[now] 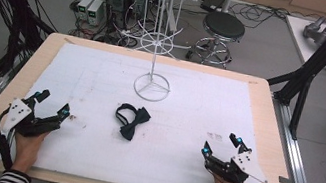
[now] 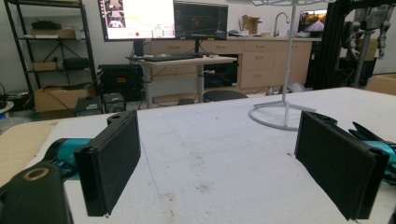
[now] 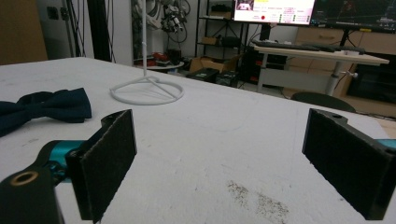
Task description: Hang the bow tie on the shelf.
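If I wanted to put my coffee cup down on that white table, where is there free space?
Plenty: the white sheet is bare left and right of the wire rack, and between the bow tie and the right gripper. The near corners are taken by the left gripper and the right one.

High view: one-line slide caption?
Both hand-held grippers, left and right, rest open on the white board, flanking a dark bow tie before a wire display stand.

Beyond the left jaws stand a metal shelf rack [image 2: 46,51], a desk [image 2: 187,63] under two monitors [image 2: 163,18], and wooden cabinets [image 2: 261,60]. A black stool [image 1: 223,28] and tangled cables [image 1: 261,12] sit on the grey floor [image 1: 269,54].
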Motion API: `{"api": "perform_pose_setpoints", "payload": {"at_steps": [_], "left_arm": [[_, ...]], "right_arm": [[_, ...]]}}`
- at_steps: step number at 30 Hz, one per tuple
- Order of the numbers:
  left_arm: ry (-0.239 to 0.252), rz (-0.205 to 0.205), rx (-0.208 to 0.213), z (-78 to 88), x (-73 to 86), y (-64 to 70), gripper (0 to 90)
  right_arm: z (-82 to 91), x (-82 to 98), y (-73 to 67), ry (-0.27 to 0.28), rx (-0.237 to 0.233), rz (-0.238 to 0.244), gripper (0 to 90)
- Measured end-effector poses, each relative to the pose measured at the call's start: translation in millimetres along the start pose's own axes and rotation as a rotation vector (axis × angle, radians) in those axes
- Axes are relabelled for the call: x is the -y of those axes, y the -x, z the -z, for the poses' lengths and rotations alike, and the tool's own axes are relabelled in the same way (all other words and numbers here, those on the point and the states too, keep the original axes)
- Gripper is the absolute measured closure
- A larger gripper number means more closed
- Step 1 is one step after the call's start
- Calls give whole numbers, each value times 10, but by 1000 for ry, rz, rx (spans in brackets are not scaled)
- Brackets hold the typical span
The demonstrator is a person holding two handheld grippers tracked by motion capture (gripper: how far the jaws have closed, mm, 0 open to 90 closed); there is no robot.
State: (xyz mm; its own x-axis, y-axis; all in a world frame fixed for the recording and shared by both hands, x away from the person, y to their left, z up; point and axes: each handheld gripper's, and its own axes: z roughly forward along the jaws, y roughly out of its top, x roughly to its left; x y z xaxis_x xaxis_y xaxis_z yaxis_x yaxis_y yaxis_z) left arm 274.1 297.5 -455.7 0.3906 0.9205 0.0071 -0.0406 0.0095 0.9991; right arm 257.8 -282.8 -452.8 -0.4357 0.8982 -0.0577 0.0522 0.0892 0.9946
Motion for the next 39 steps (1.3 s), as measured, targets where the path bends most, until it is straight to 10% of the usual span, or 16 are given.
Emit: {"api": "perform_pose_setpoints", "payload": {"at_steps": [14,39], "left_arm": [[0,-1,-4,1,-1,2,147],[-173,-36,73,-265,-282,22,146]], "right_arm": [[11,5,6,10,4,-11,90],[12,5,5,11,3,-10,90]]}}
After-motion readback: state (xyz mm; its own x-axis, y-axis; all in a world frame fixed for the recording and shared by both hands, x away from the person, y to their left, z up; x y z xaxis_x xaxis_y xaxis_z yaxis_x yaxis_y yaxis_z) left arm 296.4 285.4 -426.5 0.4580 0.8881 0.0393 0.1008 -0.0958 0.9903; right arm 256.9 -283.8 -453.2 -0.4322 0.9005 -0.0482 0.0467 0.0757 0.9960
